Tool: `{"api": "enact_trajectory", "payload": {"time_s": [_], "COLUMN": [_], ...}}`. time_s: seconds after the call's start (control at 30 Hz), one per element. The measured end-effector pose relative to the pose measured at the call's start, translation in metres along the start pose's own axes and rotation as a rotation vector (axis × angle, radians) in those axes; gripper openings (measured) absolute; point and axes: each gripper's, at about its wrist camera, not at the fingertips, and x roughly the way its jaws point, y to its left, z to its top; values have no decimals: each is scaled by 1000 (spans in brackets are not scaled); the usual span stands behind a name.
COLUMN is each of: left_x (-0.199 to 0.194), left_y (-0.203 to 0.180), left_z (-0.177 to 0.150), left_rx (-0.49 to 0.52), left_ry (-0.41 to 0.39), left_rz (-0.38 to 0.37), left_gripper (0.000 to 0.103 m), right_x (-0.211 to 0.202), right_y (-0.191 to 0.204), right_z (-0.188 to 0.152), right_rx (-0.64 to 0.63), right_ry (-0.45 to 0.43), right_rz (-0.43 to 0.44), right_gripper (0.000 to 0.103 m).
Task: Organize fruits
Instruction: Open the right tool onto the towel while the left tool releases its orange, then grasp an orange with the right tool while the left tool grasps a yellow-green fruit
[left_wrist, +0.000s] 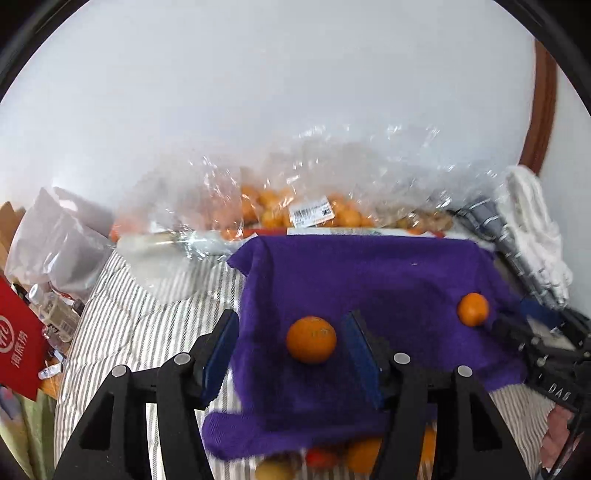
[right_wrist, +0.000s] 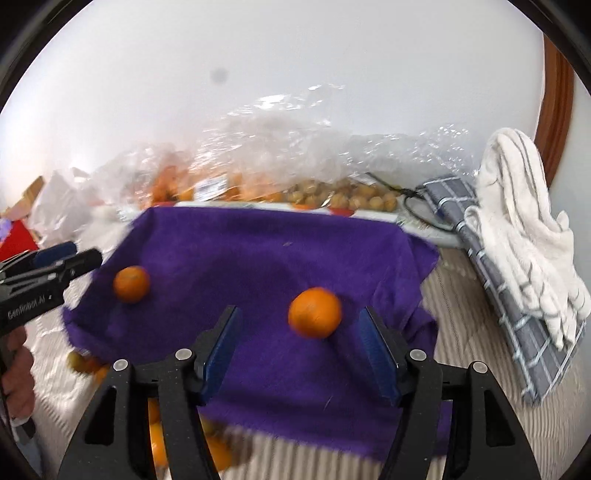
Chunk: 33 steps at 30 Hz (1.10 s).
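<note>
- We see the striped bedding (left_wrist: 155, 295) under everything, soft and uneven, so we judge that any round fruit nudged off the cloth could roll away across it.
- The purple cloth (left_wrist: 369, 280) lies spread over the bedding and holds two oranges well apart; its near edge droops over loose fruit (left_wrist: 354, 456), some orange, some yellow and one red, and a pull on the cloth could scatter both sets.
- Behind the cloth the clear plastic bags (left_wrist: 295, 192) hold small oranges and, in the right wrist view, paler yellow-brown fruit (right_wrist: 351, 195); the crinkled film stands in the way of any reach to them.
- At the right side lie a white towel (right_wrist: 524, 221) and a grey checked cloth (right_wrist: 498, 266), and at the far left a red packet (left_wrist: 18, 339); none blocks the oranges.
- Our left gripper (left_wrist: 291, 354) has its jaws spread wide with the larger orange (left_wrist: 311, 339) between them, not touching either pad; closing off centre could squirt it out sideways.
- Our right gripper (right_wrist: 301, 350) is likewise spread apart, with the second orange (right_wrist: 314, 312) just ahead between its fingers, unheld; that view is blurred, so a hasty close could bump the orange rather than catch it.
- With both grippers working close together on one cloth, we think they may knock each other.
</note>
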Motion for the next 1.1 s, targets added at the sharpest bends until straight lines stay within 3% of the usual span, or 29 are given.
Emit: {"api": "enact_trajectory", "payload": {"time_s": [0.17, 0.33, 0.47, 0.73, 1.1], "left_x": [-20, -35, -39, -42, -26], "left_y": [8, 24, 38, 38, 29], "left_z": [-28, -57, -75, -87, -96], "left_rx": [12, -18, -61, -68, -34], "left_ry": [0, -9, -32, -54, 46], "left_rz": [47, 44, 52, 104, 41], "left_gripper": [57, 57, 57, 62, 62], "right_x": [-19, -29, -31, -19, -10], "right_y": [20, 29, 30, 38, 45], "right_z": [-29, -61, -78, -92, -89], "right_rx": [-59, -56, -48, -84, -103], "right_ry": [50, 58, 48, 70, 70], "right_rz": [6, 62, 111, 128, 109], "right_gripper": [66, 66, 59, 47, 38]}}
